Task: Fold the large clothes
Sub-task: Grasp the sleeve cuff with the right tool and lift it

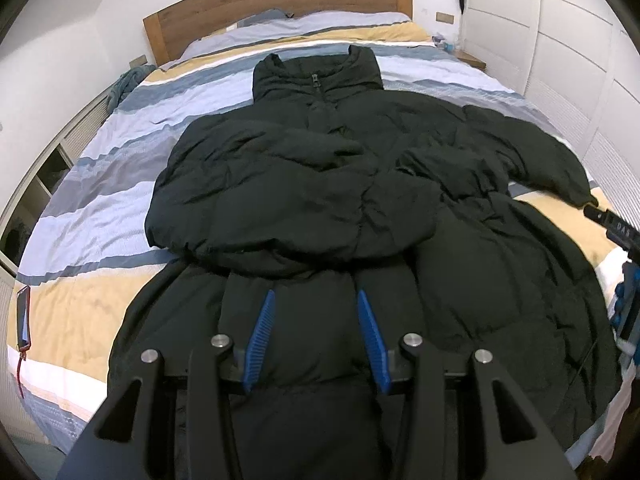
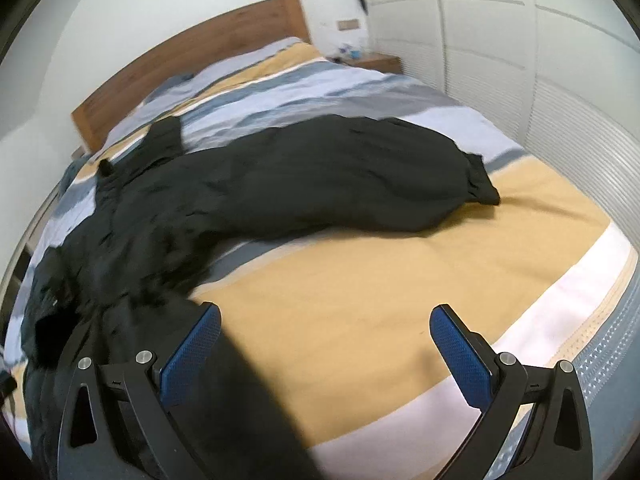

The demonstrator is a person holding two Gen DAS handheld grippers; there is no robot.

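Note:
A black puffer jacket (image 1: 360,200) lies front up on the striped bed (image 1: 80,208), collar toward the headboard. One sleeve (image 1: 280,184) is folded across its chest. The other sleeve (image 2: 360,176) stretches out to the side, its cuff (image 2: 486,190) resting on the yellow stripe. My left gripper (image 1: 316,316) is over the jacket's lower part, and a puffy ridge of fabric fills the gap between its blue pads (image 1: 262,332). My right gripper (image 2: 324,316) hovers open above bare yellow bedding (image 2: 360,280), short of the cuff. Its left finger (image 2: 192,344) is beside the jacket's edge.
A wooden headboard (image 1: 280,4) and pillows (image 1: 304,26) stand at the far end. A phone (image 1: 25,318) lies at the bed's left edge, and a teal cloth (image 1: 128,80) hangs off the far left side. White wardrobe doors (image 2: 520,60) and a nightstand (image 2: 378,62) line the right side.

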